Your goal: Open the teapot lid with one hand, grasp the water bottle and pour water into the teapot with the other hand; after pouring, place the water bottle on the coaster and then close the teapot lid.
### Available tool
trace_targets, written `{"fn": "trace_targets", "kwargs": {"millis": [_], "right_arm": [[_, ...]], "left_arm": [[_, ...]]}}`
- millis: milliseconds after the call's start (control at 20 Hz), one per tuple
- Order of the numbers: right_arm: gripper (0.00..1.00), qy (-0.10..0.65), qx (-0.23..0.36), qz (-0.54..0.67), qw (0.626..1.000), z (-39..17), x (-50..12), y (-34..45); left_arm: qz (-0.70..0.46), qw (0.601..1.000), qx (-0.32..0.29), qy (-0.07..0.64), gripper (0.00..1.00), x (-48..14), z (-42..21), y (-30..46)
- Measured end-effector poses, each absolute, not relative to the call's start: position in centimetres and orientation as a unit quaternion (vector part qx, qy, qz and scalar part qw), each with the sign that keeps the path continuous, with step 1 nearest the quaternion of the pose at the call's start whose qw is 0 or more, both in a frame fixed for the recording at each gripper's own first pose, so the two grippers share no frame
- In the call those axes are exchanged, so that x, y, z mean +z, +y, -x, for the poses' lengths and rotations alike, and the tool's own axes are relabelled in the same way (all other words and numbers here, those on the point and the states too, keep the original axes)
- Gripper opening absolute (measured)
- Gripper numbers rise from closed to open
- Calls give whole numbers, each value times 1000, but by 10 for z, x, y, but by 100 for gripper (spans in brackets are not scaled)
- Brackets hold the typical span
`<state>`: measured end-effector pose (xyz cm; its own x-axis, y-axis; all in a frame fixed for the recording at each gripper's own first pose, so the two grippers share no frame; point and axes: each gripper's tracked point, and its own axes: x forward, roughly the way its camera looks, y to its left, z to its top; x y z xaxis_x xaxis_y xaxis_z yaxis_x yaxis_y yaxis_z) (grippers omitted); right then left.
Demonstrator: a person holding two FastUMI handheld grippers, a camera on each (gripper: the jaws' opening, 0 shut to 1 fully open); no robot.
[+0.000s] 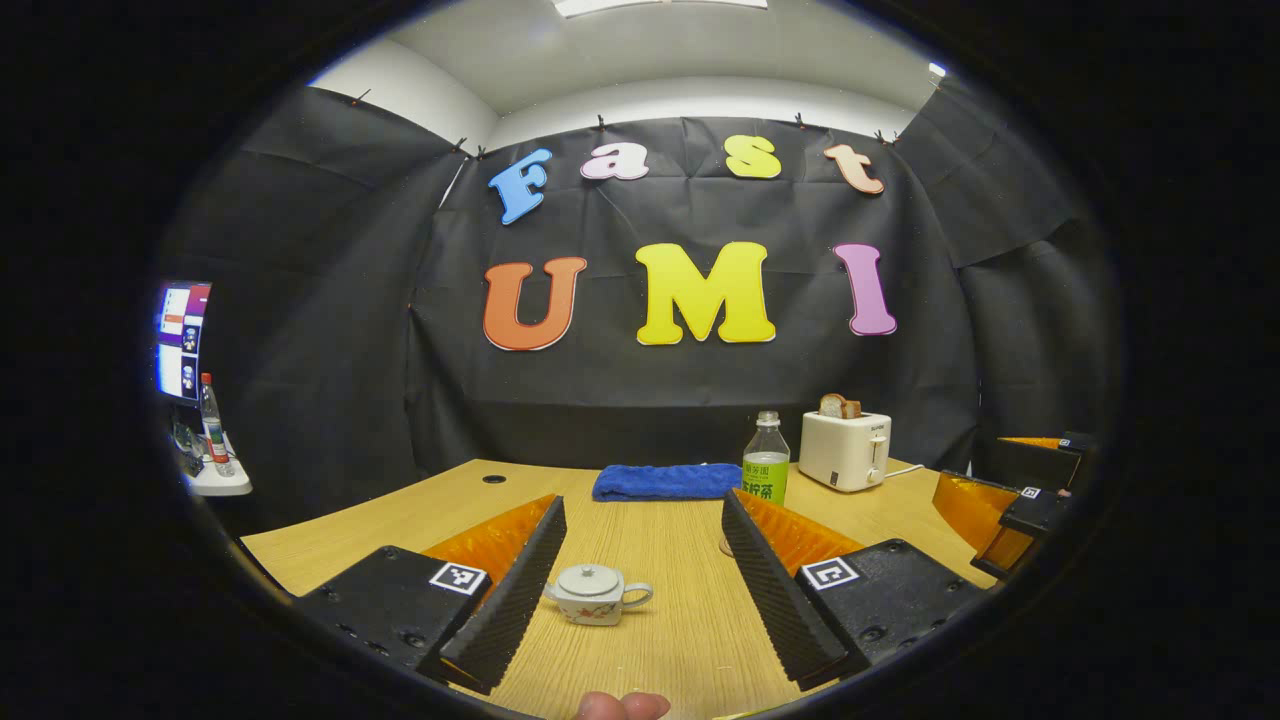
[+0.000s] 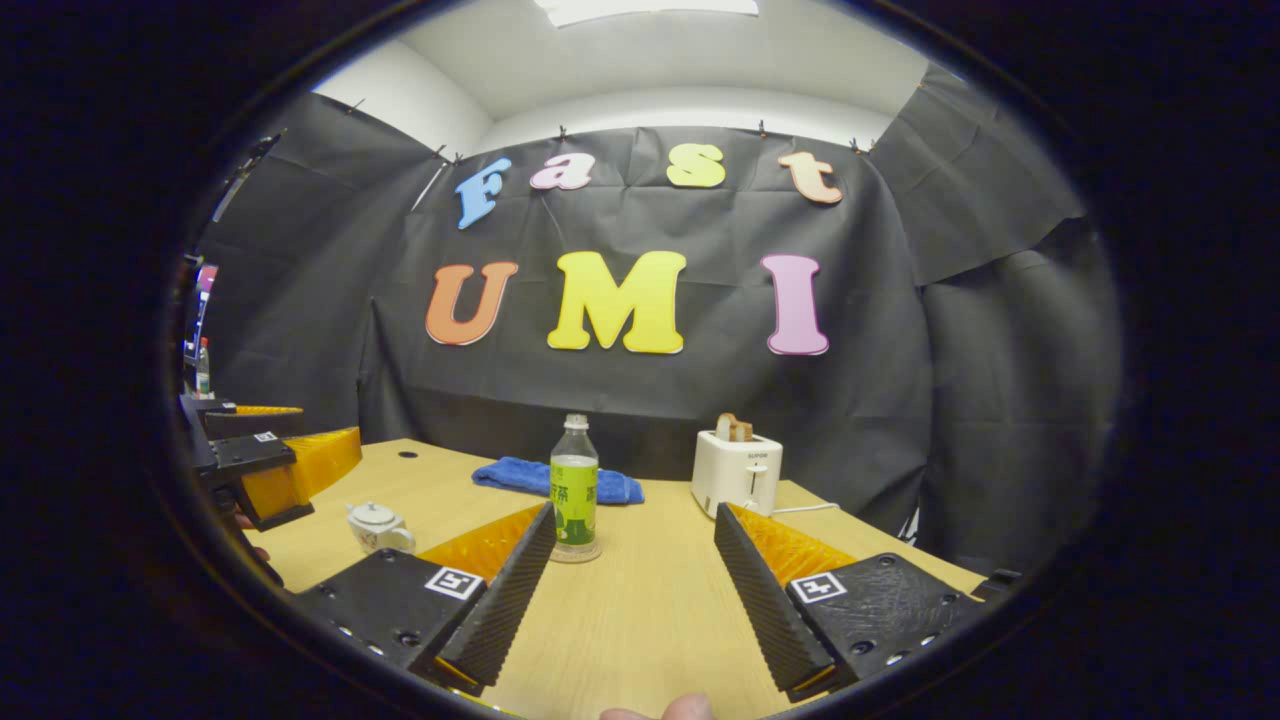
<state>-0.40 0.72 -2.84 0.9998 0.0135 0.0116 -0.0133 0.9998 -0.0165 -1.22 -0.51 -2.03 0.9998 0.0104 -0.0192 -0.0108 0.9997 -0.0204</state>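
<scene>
While both grippers are hovering above the counter (image 1: 660,620), the scene is fitting either end of the job. The teapot (image 1: 597,594) is sitting with its lid (image 1: 588,577) on, between the left gripper's (image 1: 635,585) jaws and a little ahead of them. The bottle (image 2: 574,487) is standing upright on a round clear coaster (image 2: 575,553), just ahead of the right gripper's (image 2: 635,580) jaws and toward their left finger. That is how things would be lying once the water is poured, the bottle set down and the lid closed; it is equally how they would be lying with pouring yet to come. The pictures are not settling which.

Both pairs of jaws are standing wide apart and are holding nothing.

As for contents, the bottle's wrap is covering most of its body, so its level is hard to judge; the bare neck above the wrap is looking empty. The lid is hiding whatever the teapot is holding. Farther ahead of the jaws, a blue cloth (image 1: 665,481) is lying flat, and a toaster (image 2: 737,472) is carrying bread in its slots.
</scene>
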Motion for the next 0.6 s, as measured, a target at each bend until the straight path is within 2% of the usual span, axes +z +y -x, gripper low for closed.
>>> {"fn": "trace_targets", "kwargs": {"millis": [50, 200, 250, 350, 550, 600], "right_arm": [[95, -6, 8, 13, 1000, 5, -27, 11], [95, -14, 9, 18, 1000, 8, -21, 17], [99, -14, 7, 18, 1000, 9, -21, 16], [95, -12, 4, 12, 1000, 9, -21, 14], [95, -7, -1, 3, 1000, 9, -22, 10], [99, -7, -1, 4, 1000, 8, -21, 11]], "left_arm": [[8, 1000, 6, 8, 98, -18, 13, -3], [14, 1000, 4, 3, 98, -15, 14, -2], [13, 1000, 3, 2, 98, -15, 14, -3], [12, 1000, -1, 1, 98, -14, 14, -3], [11, 1000, -5, 2, 98, -14, 14, -6], [11, 1000, -5, 2, 98, -15, 14, -5]]}}
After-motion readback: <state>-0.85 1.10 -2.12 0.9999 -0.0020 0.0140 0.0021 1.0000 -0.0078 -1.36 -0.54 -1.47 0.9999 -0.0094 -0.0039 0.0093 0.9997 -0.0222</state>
